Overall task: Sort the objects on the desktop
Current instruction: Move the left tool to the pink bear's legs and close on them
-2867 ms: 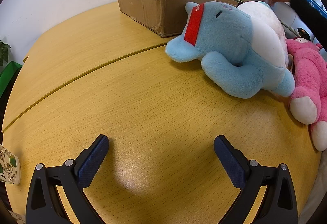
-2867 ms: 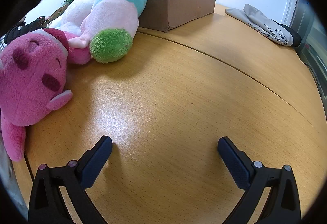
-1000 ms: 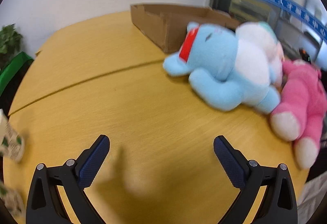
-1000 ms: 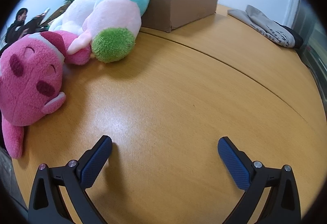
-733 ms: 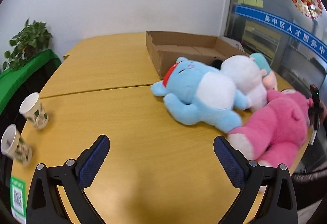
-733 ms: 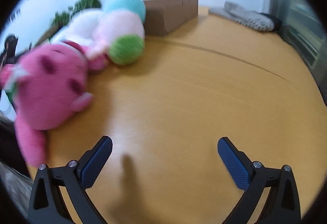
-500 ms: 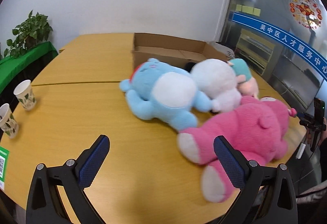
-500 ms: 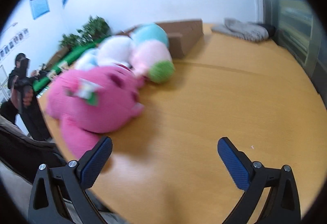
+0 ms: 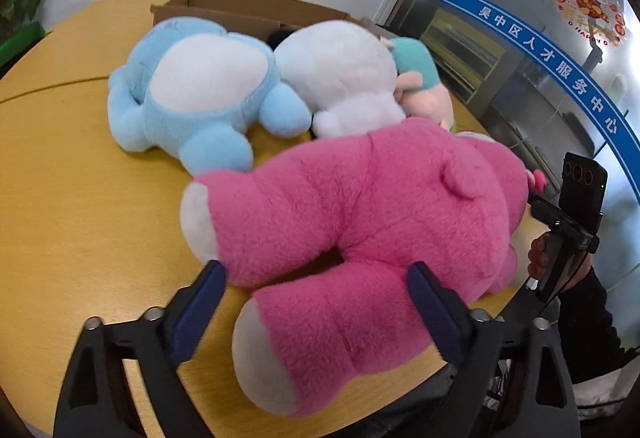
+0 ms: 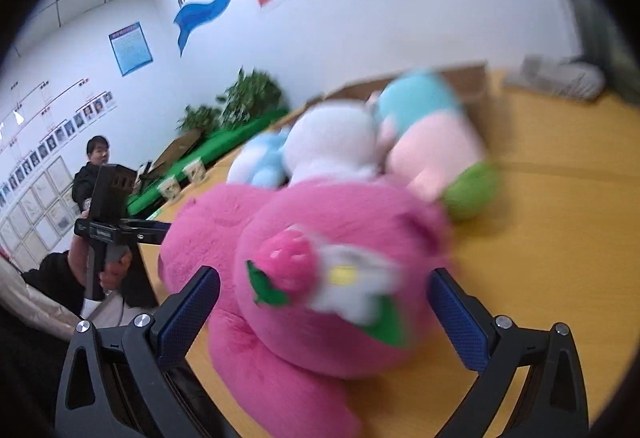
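A big pink plush bear (image 9: 360,206) lies at the near edge of the wooden table (image 9: 72,174). My left gripper (image 9: 316,310) is open, its jaws on either side of the bear's lower leg. My right gripper (image 10: 324,314) is open, its jaws on either side of the bear's head (image 10: 336,262), which bears a strawberry and flower. Behind the bear lie a light blue plush (image 9: 192,86) and a white, pink and teal plush (image 9: 348,74). An open cardboard box (image 9: 240,8) stands behind them.
The other hand-held gripper shows beside the table edge in each view, at the right of the left wrist view (image 9: 568,222). Paper cups (image 10: 176,178) stand at the table's far side. A grey cloth (image 10: 560,78) lies at the far right. A person (image 10: 94,166) stands behind.
Both grippers have swung from the bare tabletop toward the pink bear and closed in on it. The bear now fills the space between each pair of open jaws.
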`<state>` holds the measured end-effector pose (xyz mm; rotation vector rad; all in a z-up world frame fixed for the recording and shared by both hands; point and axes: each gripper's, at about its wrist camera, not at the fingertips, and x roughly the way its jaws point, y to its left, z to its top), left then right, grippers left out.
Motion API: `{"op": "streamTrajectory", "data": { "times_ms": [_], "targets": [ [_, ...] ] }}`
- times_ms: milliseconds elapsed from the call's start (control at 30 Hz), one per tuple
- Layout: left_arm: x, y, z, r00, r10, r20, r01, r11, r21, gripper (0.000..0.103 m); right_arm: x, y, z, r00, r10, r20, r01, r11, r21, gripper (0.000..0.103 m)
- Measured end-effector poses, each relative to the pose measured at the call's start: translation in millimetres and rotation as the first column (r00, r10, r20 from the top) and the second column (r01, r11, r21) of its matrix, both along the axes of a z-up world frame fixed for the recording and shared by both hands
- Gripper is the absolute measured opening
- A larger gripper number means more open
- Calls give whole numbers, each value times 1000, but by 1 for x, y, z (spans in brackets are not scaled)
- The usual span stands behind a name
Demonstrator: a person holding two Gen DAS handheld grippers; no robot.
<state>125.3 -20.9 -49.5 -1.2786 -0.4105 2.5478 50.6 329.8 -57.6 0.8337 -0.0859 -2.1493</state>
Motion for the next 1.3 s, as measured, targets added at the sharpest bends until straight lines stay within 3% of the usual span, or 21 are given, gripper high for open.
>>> {"op": "streamTrajectory", "data": {
  "times_ms": [133,233,367,500,667,733,767,867,900,967,1033,1100,1300],
  "targets": [
    [11,-33,-4,995,101,10,-101,994,42,83,15,-23,7,999,-40,15,41,998,-51,103],
    [19,-54,-3,992,126,9,-126,990,59,84,28,-38,13,997,-68,28,70,993,-100,103],
    [24,-70,-4,991,136,3,-136,989,53,95,34,-36,20,981,-194,-14,193,981,-29,103],
    [15,-75,-9,995,102,3,-102,990,101,96,26,-38,23,974,-225,-28,226,974,10,103],
    [0,-67,-21,996,92,18,-94,990,103,85,8,-64,3,980,-199,24,198,979,47,102],
    [0,-69,-20,993,119,16,-120,989,87,62,7,-65,4,976,-218,18,217,975,44,96],
    [0,-69,-20,992,124,14,-125,989,75,56,8,-64,5,975,-223,13,222,974,42,95],
    [0,-69,-19,990,140,10,-140,989,38,53,13,-64,5,975,-220,12,219,974,49,91],
    [0,-69,-19,989,145,8,-145,989,26,55,14,-63,5,975,-221,18,220,974,48,90],
    [-1,-69,-19,988,157,6,-157,987,11,68,16,-61,6,975,-221,28,219,975,47,88],
    [-4,-70,-21,985,175,8,-175,984,28,102,18,-62,8,977,-214,25,212,976,55,88],
    [-8,-70,-22,986,165,17,-166,985,37,102,17,-62,8,978,-207,34,204,977,68,90],
    [-17,-65,-27,993,112,45,-115,992,59,57,11,-61,3,973,-217,75,213,976,55,89]
  ]
}}
